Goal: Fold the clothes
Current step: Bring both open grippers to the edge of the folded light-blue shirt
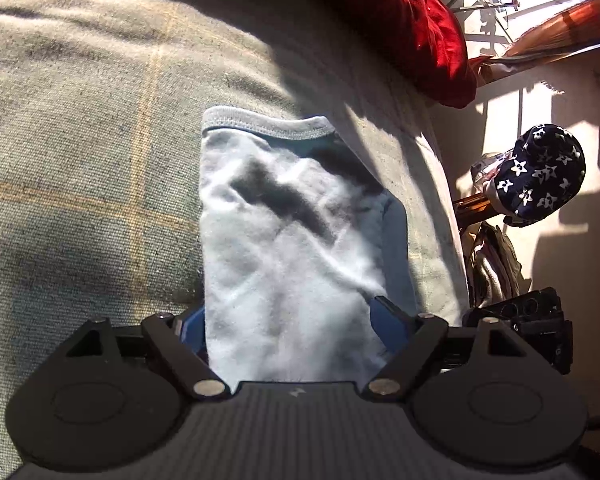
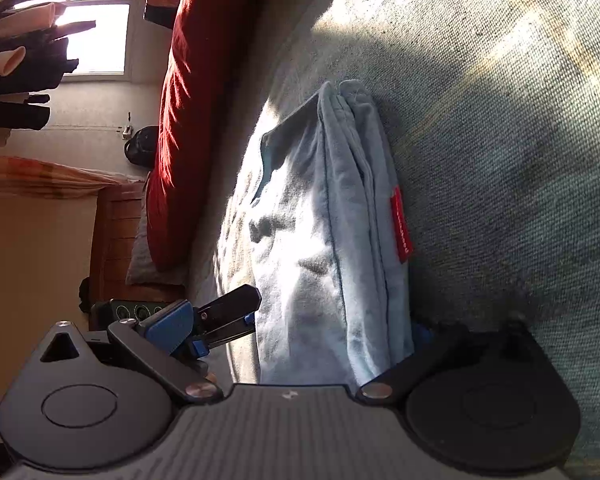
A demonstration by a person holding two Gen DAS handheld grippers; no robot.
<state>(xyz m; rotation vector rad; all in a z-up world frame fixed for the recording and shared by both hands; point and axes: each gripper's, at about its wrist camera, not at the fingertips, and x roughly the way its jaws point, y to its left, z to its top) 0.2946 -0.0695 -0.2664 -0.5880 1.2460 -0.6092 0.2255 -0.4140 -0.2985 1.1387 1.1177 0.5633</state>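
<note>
A light blue garment (image 1: 292, 240) lies folded into a narrow stack on a grey-green plaid blanket (image 1: 80, 140). Its ribbed band (image 1: 268, 124) is at the far end. My left gripper (image 1: 290, 320) is open, its jaws standing either side of the garment's near end. In the right wrist view the same garment (image 2: 332, 240) shows its stacked folded edges and a red label (image 2: 401, 226). My right gripper (image 2: 332, 336) is open around its near end; its right finger is mostly hidden behind the cloth. The left gripper's blue-padded finger (image 2: 172, 326) shows at lower left.
A red pillow (image 1: 412, 20) lies at the blanket's far edge, also in the right wrist view (image 2: 180, 120). A navy star-print cloth (image 1: 540, 176) hangs beyond the bed's right edge. Dark clothes (image 2: 20, 64) hang near a bright window (image 2: 96, 36).
</note>
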